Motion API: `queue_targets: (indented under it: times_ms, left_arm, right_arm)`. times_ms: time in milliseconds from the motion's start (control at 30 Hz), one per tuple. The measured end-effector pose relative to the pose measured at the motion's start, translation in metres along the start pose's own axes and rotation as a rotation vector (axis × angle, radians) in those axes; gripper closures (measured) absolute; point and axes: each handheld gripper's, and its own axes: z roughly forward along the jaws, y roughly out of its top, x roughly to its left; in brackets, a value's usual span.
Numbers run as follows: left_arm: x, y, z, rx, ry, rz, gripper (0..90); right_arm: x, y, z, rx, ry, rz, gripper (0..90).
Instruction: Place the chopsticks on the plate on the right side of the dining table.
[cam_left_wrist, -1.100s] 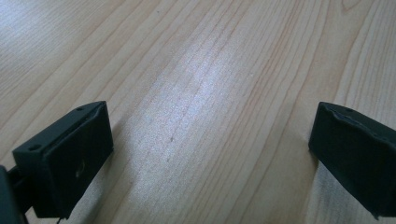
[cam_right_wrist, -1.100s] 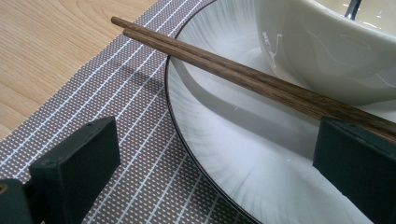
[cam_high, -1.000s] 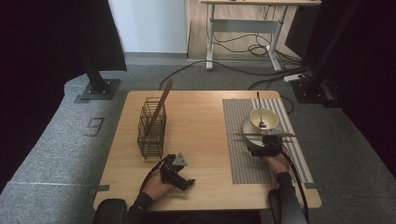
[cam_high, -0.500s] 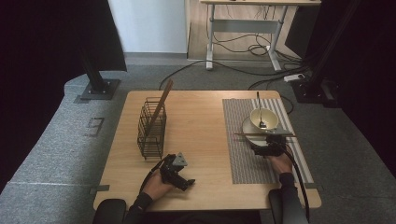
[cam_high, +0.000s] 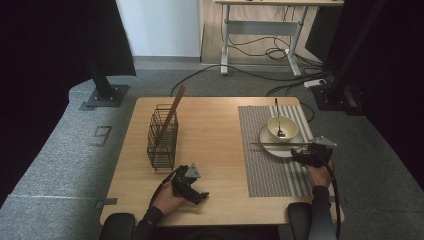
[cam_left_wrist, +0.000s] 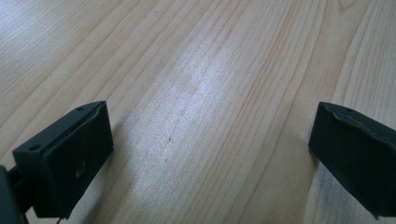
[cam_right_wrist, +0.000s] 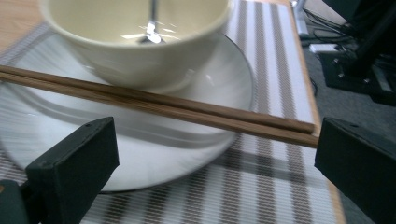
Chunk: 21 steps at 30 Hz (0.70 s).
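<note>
Nearest the person, the left hand-held gripper (cam_high: 191, 187) lay low over the bare wooden surface (cam_high: 215, 135), close to its near edge, and its jaws stood wide apart with nothing but wood grain between them in the left gripper view. The person's left hand (cam_high: 167, 199) wrapped its grip from behind.

Farther right, the right hand-held gripper (cam_high: 312, 152) sat at the right edge of the striped placemat (cam_high: 267, 165), held by the right hand (cam_high: 316, 172), with a cable trailing back along the forearm. Its jaws were spread wide and gripped nothing. In the right gripper view a pair of brown chopsticks (cam_right_wrist: 159, 105) lay side by side just ahead of the open jaws, resting across the near rim of a white plate (cam_right_wrist: 219, 88); their right ends reached out past the plate over the placemat, close to the right-hand jaw, though whether that jaw touched them could not be told.

On the plate stood a cream bowl (cam_high: 282, 127) just beyond the chopsticks, and a spoon (cam_high: 278, 117) rested in it with its handle pointing away from the person.

Across the surface to the left, beyond the left hand-held gripper, stood a dark wire basket (cam_high: 162, 137) with a wooden stick (cam_high: 172, 112) leaning out of its top.
</note>
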Motion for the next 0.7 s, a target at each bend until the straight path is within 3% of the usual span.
queue_targets:
  times_ms: [300, 533, 700]
  left_arm:
    - [0.0, 0.0, 0.0, 0.0, 0.0, 0.0, 0.0]
    - [0.0, 0.0, 0.0, 0.0, 0.0, 0.0, 0.0]
    - [0.0, 0.0, 0.0, 0.002, 0.0, 0.003, 0.0]
  right_arm:
    - [-0.013, -0.008, 0.009, -0.001, -0.006, 0.022, 0.0]
    - [-0.029, -0.014, 0.014, -0.012, 0.009, 0.09, 0.0]
    - [-0.031, -0.014, 0.018, -0.006, 0.031, 0.103, 0.0]
